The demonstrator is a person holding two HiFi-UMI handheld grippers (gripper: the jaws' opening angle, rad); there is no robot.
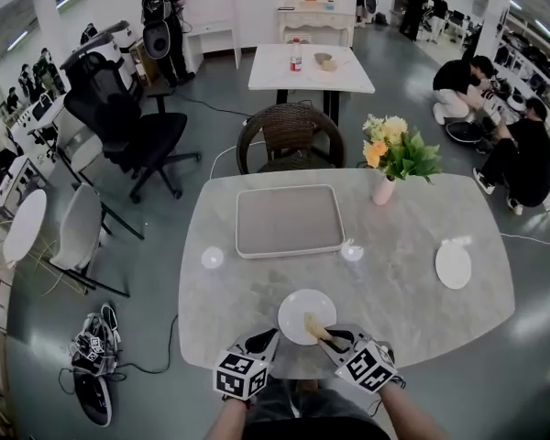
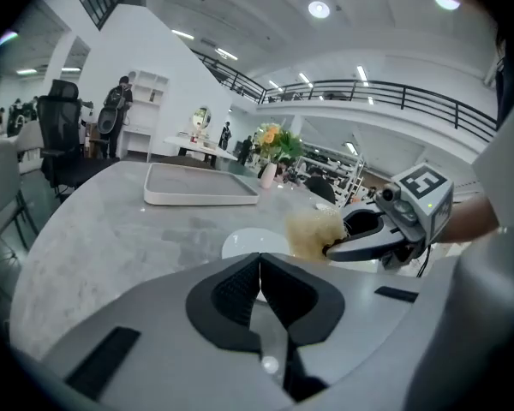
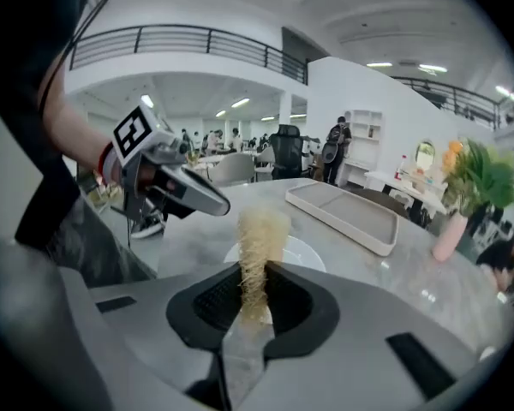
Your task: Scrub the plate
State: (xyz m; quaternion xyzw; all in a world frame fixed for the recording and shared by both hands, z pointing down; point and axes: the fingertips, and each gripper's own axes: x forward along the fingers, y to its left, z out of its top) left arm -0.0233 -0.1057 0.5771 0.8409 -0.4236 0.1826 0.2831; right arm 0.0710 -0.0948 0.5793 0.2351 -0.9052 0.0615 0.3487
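Right gripper [image 1: 333, 336] is clamped on a tan fibrous scrubber [image 1: 315, 326], angled forward-left over the round white plate [image 1: 296, 308]; left gripper [image 1: 264, 341], jaws together, sits beside it.

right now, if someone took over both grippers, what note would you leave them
Left gripper: fingers shut, nothing between them, at the plate's left rim.
Right gripper: shut on the scrubber, which sticks out over the plate's near right part; contact cannot be told.
Plate: flat on the table, at the near edge in front of the person.
Done: scrubber in hand and brought to the plate; the pictures do not show how much has been scrubbed.
Left: probably work the scrubber across the plate's whole face, steadying the plate with the left gripper if it slides.
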